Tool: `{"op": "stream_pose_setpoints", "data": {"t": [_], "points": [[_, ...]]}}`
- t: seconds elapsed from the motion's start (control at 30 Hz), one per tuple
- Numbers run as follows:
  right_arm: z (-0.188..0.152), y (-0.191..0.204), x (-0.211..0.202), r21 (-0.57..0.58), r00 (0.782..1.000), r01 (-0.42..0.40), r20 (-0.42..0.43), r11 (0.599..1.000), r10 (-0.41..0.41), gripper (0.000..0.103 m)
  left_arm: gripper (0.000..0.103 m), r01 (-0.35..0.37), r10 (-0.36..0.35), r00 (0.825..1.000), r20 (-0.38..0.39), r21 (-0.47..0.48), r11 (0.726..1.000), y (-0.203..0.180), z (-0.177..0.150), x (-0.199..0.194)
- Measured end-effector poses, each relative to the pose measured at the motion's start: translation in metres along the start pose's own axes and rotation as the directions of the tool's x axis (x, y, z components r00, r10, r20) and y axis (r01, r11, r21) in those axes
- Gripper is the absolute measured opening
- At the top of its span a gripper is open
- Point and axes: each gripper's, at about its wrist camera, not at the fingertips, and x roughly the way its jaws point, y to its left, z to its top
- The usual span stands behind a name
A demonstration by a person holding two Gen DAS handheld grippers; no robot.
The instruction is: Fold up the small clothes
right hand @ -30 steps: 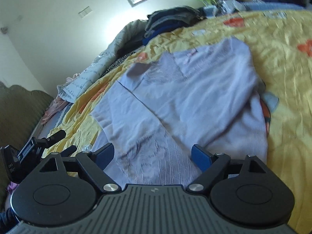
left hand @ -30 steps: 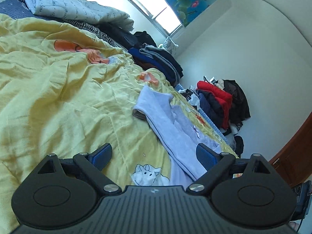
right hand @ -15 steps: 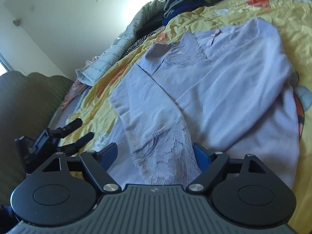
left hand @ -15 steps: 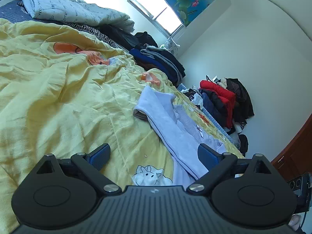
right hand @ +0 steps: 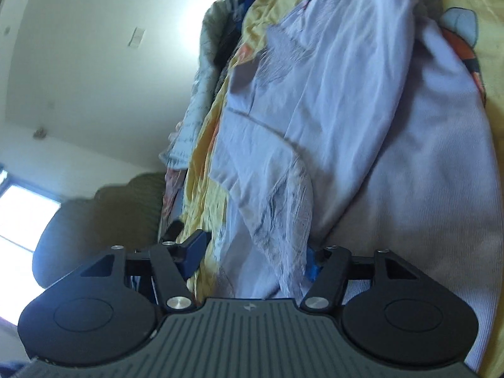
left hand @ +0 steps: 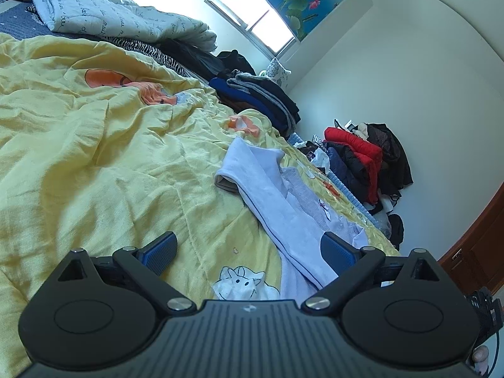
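Between the jaws of the right gripper (right hand: 252, 260) lies a lacy, crumpled fold of the pale lilac knitted garment (right hand: 362, 132). These jaws have just been closing, and the cloth fills the gap between the blue pads (right hand: 195, 252), one of them half buried under it; whether they already press on it I cannot tell, as the view is blurred. From there the garment spreads upward and to the right over the crumpled yellow bedspread with cartoon prints (right hand: 201, 170), one sleeve folded across the body.

The left gripper (left hand: 249, 252) hovers low over the same bedspread (left hand: 94, 157) with its jaws wide apart and nothing in them. One blue pad (left hand: 337, 252) stands just in front of the garment's (left hand: 277, 195) long edge, and a printed white sheep (left hand: 242, 283) shows between the jaws. Farther off are a stack of dark folded clothes (left hand: 261, 97), a pale quilt with script lettering (left hand: 110, 19), and a heap with a red jacket (left hand: 359, 148) by the wall.
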Motion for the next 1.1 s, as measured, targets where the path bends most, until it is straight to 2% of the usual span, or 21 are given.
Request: {"op": "stream_pose_setpoints", "data": {"t": [0.1, 0.13, 0.3, 0.37, 0.4, 0.5, 0.6, 0.67, 0.77, 0.83, 0.93, 1.0, 1.1], "points": [[0.002, -0.002, 0.002, 0.031, 1.000, -0.013, 0.010, 0.999, 0.013, 0.021, 0.099, 0.000, 0.000, 1.000, 0.000, 0.000, 1.000, 0.000, 0.000, 0.000], [0.001, -0.001, 0.004, 0.036, 1.000, 0.003, 0.005, 0.999, -0.003, 0.018, 0.099, 0.000, 0.000, 1.000, 0.000, 0.000, 1.000, 0.000, 0.000, 0.000], [-0.009, -0.004, 0.010, 0.009, 0.992, 0.125, 0.007, 0.992, -0.125, 0.013, 0.099, 0.000, 0.000, 1.000, 0.000, 0.000, 1.000, 0.000, 0.000, 0.000], [-0.011, -0.010, 0.011, 0.024, 0.990, 0.139, 0.013, 0.990, -0.139, 0.016, 0.099, 0.000, 0.000, 1.000, 0.000, 0.001, 1.000, 0.000, 0.000, 0.000], [-0.012, -0.011, 0.010, 0.036, 0.991, 0.132, 0.021, 0.991, -0.132, 0.007, 0.099, 0.001, -0.001, 1.000, 0.000, 0.001, 1.000, 0.000, 0.000, 0.000], [-0.014, -0.009, 0.001, 0.040, 0.993, 0.086, 0.082, 0.996, -0.089, 0.006, 0.099, 0.001, -0.001, 1.000, 0.000, 0.000, 1.000, 0.000, 0.000, 0.000], [-0.010, 0.008, -0.014, 0.021, 0.990, -0.004, 0.144, 1.000, 0.001, 0.006, 0.099, 0.001, -0.001, 1.000, 0.000, 0.000, 1.000, 0.000, 0.000, 0.000], [-0.009, 0.023, -0.030, -0.002, 0.977, -0.078, 0.197, 0.997, 0.077, 0.006, 0.099, 0.000, 0.000, 1.000, 0.000, 0.001, 1.000, 0.000, 0.000, 0.000], [-0.014, 0.034, -0.063, -0.019, 0.943, -0.177, 0.282, 0.984, 0.175, 0.006, 0.099, 0.000, 0.000, 1.000, 0.000, 0.001, 1.000, 0.000, 0.000, 0.000], [-0.026, 0.027, -0.086, 0.000, 0.920, -0.194, 0.347, 0.981, 0.182, 0.006, 0.099, 0.000, 0.000, 1.000, 0.000, 0.001, 1.000, 0.000, 0.000, 0.001], [-0.056, -0.004, -0.118, 0.087, 0.893, -0.178, 0.433, 0.980, 0.123, 0.006, 0.099, 0.000, 0.000, 1.000, -0.001, 0.002, 1.000, 0.000, 0.000, 0.001], [-0.077, -0.022, -0.124, 0.141, 0.896, -0.170, 0.434, 0.975, 0.093, 0.006, 0.099, -0.005, 0.005, 1.000, -0.003, 0.005, 1.000, -0.001, 0.000, 0.001], [-0.095, -0.045, -0.101, 0.218, 0.931, -0.106, 0.365, 0.970, 0.020, 0.006, 0.099, -0.032, 0.032, 0.999, -0.006, 0.004, 0.999, -0.004, 0.002, 0.002]]}}
